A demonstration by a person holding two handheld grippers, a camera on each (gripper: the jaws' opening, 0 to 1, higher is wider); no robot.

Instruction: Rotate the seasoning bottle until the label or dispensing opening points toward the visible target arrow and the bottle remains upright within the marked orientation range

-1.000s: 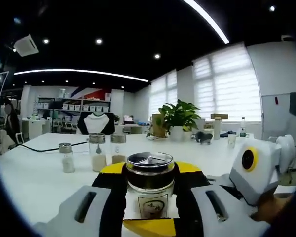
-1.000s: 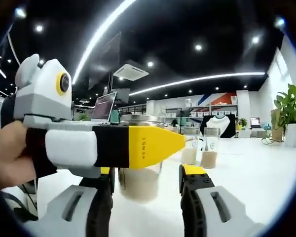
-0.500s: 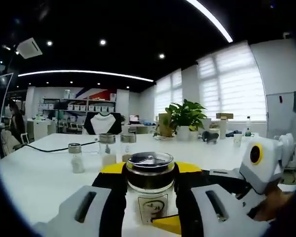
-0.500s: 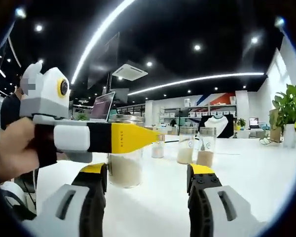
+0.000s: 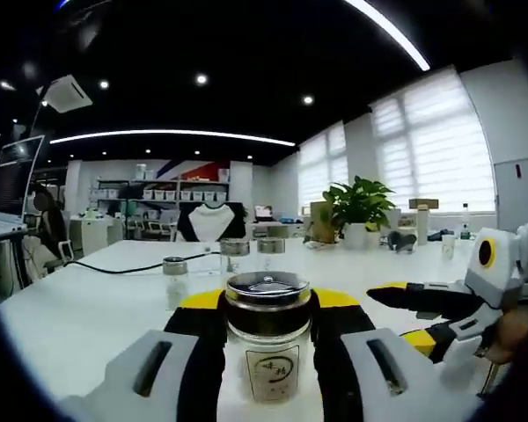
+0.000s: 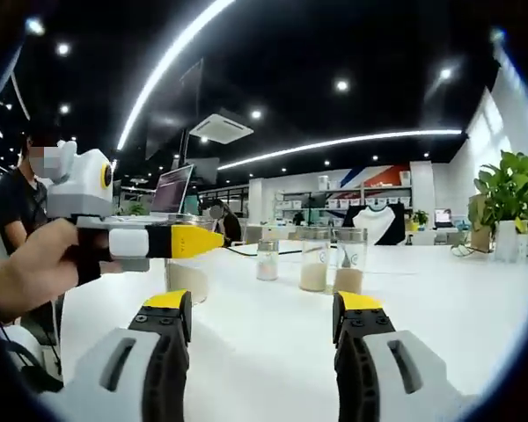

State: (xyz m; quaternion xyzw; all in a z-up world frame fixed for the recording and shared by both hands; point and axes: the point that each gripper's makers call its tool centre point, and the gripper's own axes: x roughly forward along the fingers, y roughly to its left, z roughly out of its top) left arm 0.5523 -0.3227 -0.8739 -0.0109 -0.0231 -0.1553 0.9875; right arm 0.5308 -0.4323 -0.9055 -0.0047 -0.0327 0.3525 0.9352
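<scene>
White tabletop (image 5: 79, 308) spans the lower half of both views, in an office with dark ceiling and strip lights.

Left gripper view: the left tongs (image 5: 267, 352) stand at lower centre, jaws closed narrow against the sides of the seasoning bottle (image 5: 267, 347). The bottle is upright, with a dark lid and a white label facing the camera. Beyond it, at centre left, stand a small shaker (image 5: 174, 280) and two jars (image 5: 251, 255), apart from the held bottle. A potted plant (image 5: 359, 207) sits at centre right in the background. The right tongs (image 5: 420, 315) enter at the right edge, jaws wide apart, holding nothing.

Right gripper view: the right tongs (image 6: 262, 316) rise from the bottom, jaws wide, with bare tabletop (image 6: 264, 352) between them. At centre left, a hand (image 6: 31, 272) holds the left tongs (image 6: 189, 242), closed on the bottle (image 6: 187, 280), which shows only partly below the yellow tip. The small shaker (image 6: 267, 260) and two jars (image 6: 330, 259) stand at centre, well apart from the right tongs
</scene>
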